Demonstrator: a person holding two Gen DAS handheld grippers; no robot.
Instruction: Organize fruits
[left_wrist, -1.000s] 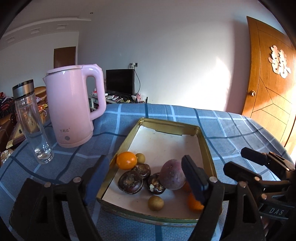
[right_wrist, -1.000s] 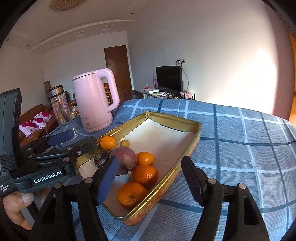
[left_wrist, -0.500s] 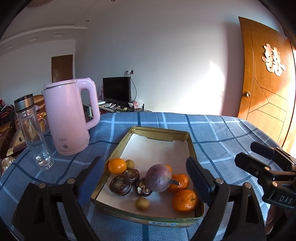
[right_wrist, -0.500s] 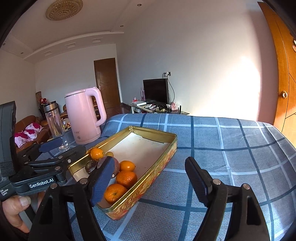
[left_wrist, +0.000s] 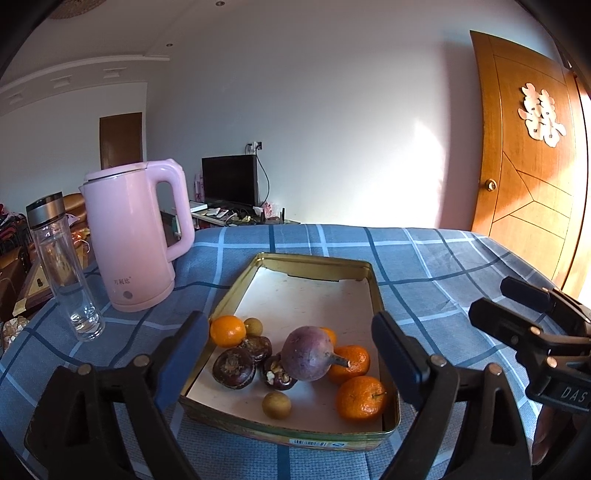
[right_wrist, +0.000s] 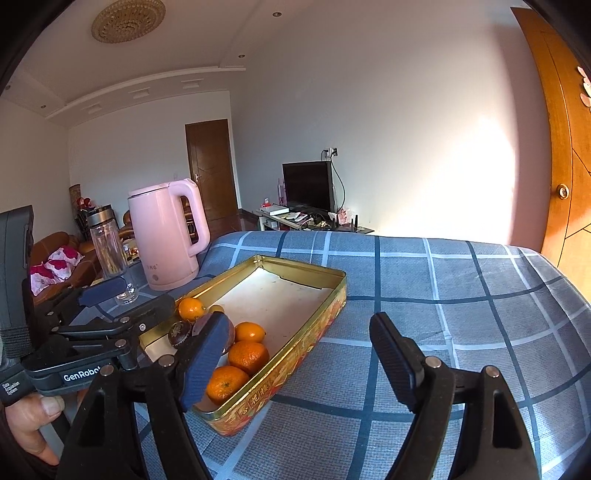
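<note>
A gold tin tray (left_wrist: 373, 273) lies on the checked cloth. At its near end sit a purple stemmed fruit (left_wrist: 306, 354), three oranges (left_wrist: 360, 398), dark mangosteens (left_wrist: 233, 369) and two small longans (left_wrist: 276, 405). My left gripper (left_wrist: 288, 332) hovers open just short of the tray's near rim, holding nothing. My right gripper (right_wrist: 299, 328) is open and empty to the right of the tray (right_wrist: 317, 321), beside the oranges (right_wrist: 248, 356). Each gripper shows in the other's view: the right gripper (left_wrist: 517, 310) at the right edge, the left gripper (right_wrist: 110, 295) at the left.
A pink kettle (left_wrist: 133, 236) and a glass bottle (left_wrist: 62, 266) stand left of the tray. Blue checked cloth (right_wrist: 461, 295) stretches to the right. A wooden door (left_wrist: 532, 166) is at the far right. A hand (right_wrist: 33, 417) grips the left tool.
Both grippers have drawn back from the tray and risen a little, so more of the tray and cloth shows. Their jaws stand slightly wider. The fruit has stayed put.
</note>
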